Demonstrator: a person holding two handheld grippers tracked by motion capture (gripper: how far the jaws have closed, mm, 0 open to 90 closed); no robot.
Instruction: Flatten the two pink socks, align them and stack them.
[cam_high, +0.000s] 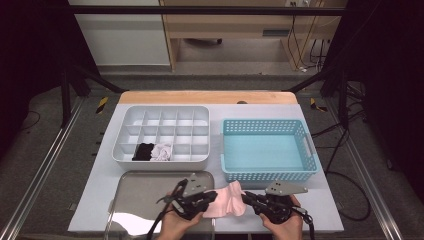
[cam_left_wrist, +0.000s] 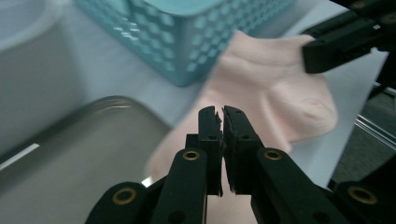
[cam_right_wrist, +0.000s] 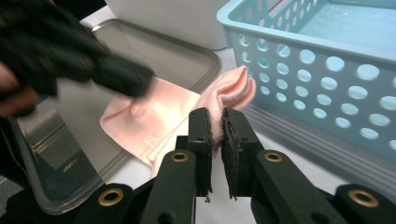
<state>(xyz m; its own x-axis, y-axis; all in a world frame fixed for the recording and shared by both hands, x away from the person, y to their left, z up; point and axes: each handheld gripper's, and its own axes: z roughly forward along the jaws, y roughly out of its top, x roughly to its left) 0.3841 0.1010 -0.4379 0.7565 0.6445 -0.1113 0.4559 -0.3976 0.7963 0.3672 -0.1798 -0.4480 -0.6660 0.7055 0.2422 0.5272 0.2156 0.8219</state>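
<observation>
A perforated turquoise plastic basket (cam_high: 268, 149) and a smooth metal tray (cam_high: 145, 192) flank a soft ribbed pink sock (cam_high: 227, 201), stretched between them at the table's near edge. The right gripper (cam_right_wrist: 216, 122) clamps its folded end; the left gripper (cam_left_wrist: 219, 122) seems nipped on the other end, though blur obscures it.

High view looks down; tool views close — all share pink sock (cam_high: 227, 202).

Right gripper (cam_right_wrist: 216, 122) pinches folded pale pink fabric sock (cam_right_wrist: 154, 119), beside perforated turquoise plastic basket (cam_right_wrist: 322, 60), over clear-lidded grey metal tray (cam_right_wrist: 70, 154).
</observation>
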